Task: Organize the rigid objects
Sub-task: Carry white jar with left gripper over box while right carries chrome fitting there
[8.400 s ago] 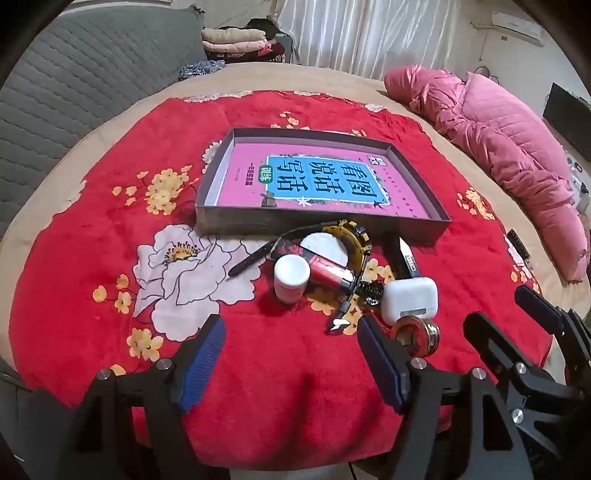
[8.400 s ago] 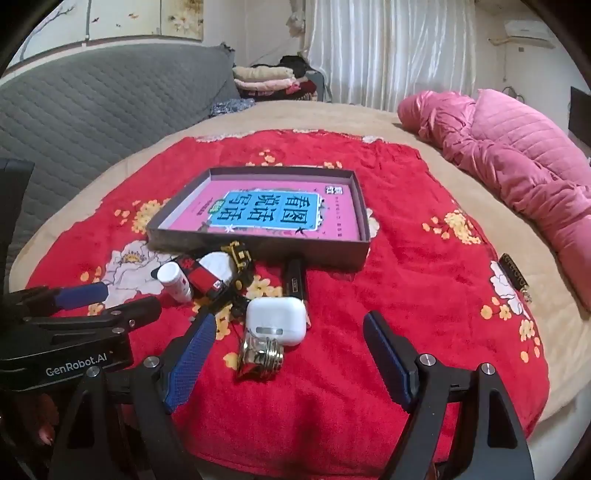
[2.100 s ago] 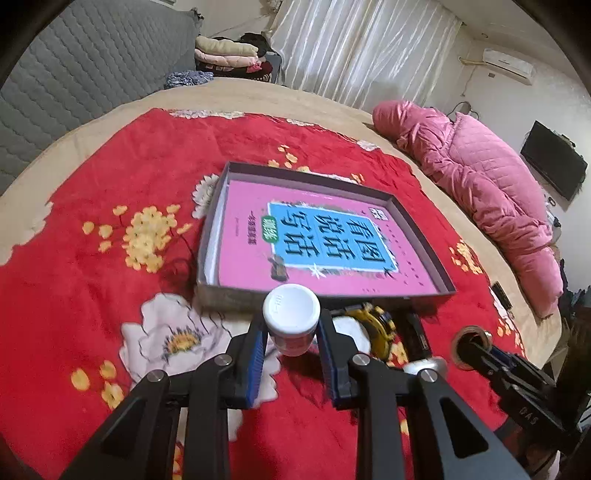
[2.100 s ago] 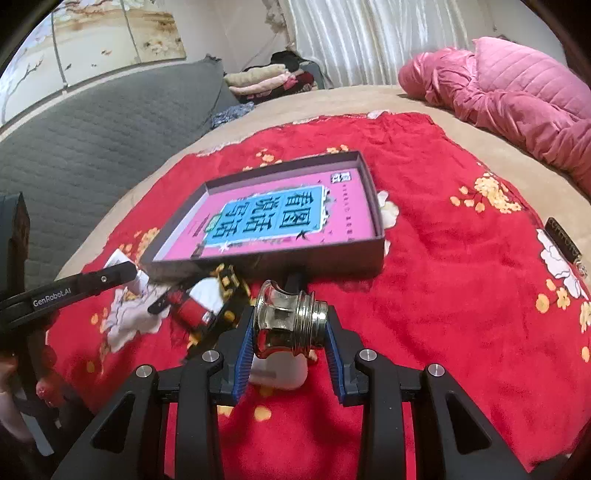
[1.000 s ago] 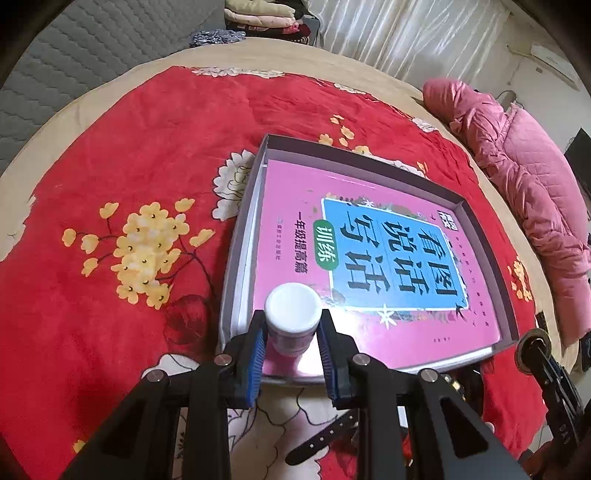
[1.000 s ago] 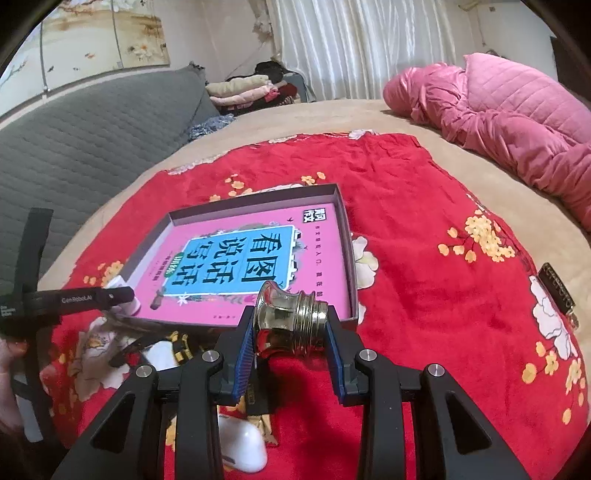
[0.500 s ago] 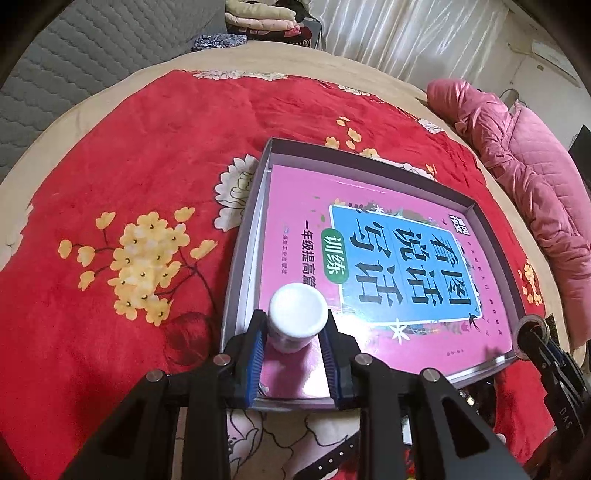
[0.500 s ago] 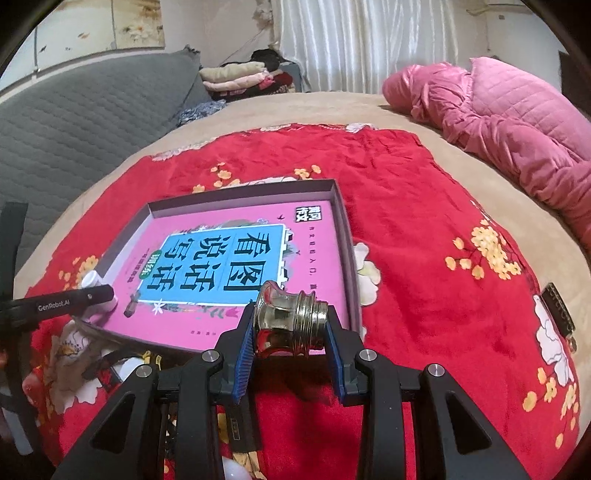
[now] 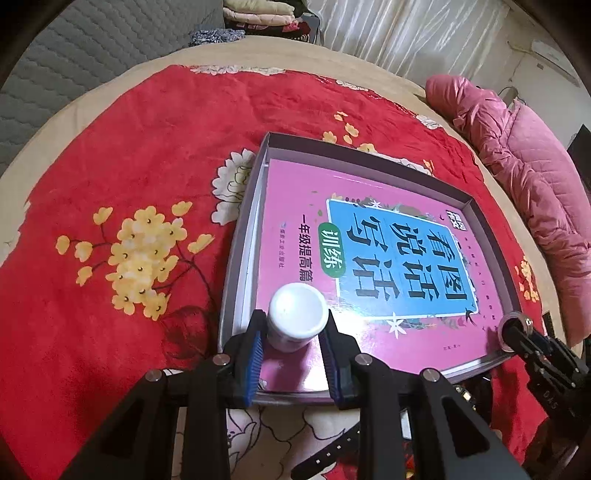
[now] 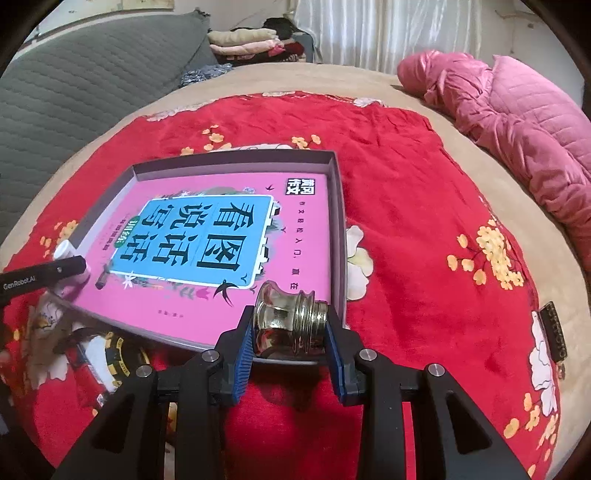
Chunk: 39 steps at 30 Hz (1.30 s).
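Bedroom setup: red floral blanket (image 9: 122, 155) over a tan round bed, grey quilted headboard (image 10: 74, 85) behind, white curtains (image 10: 369, 29) at the back, pink quilted jacket (image 10: 517, 110) on the far side of the bed from the headboard. We use the shallow grey box (image 9: 236, 258) as landmark; it sits mid-blanket with a pink workbook (image 9: 369, 236) lying flat inside, filling most of the floor.

Our left gripper (image 9: 293, 354) is over the box's near corner on the headboard side, blue pads pinching a small white-capped bottle (image 9: 297, 314) upright. Bottle is inside the box wall, above the workbook's corner; we can't tell whether its base touches the cover.

Our right gripper (image 10: 290, 349) is at the opposite near corner of the box, pads pressed on a brass-coloured metal fitting (image 10: 290, 321) lying on its side between them, flared end toward the box's middle. Fitting sits just above the near wall and corner; contact with the box isn't clear from either view.

Outside the box, just in front of its near wall: a black-and-yellow round item (image 10: 118, 354) and a black strap (image 9: 332, 454), both on the blanket. Black tag-like item (image 10: 552, 332) lies well apart from the box, toward the jacket side.
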Available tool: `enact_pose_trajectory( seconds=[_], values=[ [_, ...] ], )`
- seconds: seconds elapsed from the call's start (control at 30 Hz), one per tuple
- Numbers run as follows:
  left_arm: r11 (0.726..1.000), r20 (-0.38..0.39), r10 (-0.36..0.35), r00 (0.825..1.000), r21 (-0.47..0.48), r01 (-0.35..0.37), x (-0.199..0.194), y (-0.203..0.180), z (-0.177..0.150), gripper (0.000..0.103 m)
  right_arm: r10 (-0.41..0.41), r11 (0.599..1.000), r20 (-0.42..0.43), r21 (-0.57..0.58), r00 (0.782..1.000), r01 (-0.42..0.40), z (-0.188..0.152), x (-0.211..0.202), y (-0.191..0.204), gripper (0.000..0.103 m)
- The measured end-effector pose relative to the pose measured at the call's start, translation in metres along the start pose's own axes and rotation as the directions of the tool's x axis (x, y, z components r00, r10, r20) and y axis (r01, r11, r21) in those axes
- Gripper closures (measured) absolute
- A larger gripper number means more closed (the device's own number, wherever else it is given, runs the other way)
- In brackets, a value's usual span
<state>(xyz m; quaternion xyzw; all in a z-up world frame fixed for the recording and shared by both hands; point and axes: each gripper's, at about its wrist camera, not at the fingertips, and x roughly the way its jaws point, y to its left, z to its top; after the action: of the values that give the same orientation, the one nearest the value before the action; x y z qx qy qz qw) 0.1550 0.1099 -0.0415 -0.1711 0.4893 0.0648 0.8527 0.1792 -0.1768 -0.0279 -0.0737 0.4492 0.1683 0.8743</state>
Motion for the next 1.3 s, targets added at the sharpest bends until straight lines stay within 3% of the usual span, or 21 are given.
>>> enact_pose_trajectory(
  seconds=[0.27, 0.63, 1.3],
  values=[
    [0.998, 0.003, -0.045, 0.999, -0.032, 0.045, -0.003, 0.004, -0.001, 0.074, -0.046, 0.999, -0.018, -0.018, 0.999, 0.046, 0.002, 0.003, 0.005, 0.067],
    [0.999, -0.003, -0.032, 0.999, -0.017, 0.032, 0.004, -0.004, -0.001, 0.072, -0.050, 0.999, -0.057, -0.013, 0.997, 0.050, 0.007, 0.004, 0.006, 0.067],
    [1.000, -0.035, 0.028, 0.999, -0.012, -0.028, 0.017, -0.010, 0.013, 0.072, -0.015, 0.999, -0.006, 0.041, 1.000, 0.015, -0.004, -0.016, 0.001, 0.066]
  ],
)
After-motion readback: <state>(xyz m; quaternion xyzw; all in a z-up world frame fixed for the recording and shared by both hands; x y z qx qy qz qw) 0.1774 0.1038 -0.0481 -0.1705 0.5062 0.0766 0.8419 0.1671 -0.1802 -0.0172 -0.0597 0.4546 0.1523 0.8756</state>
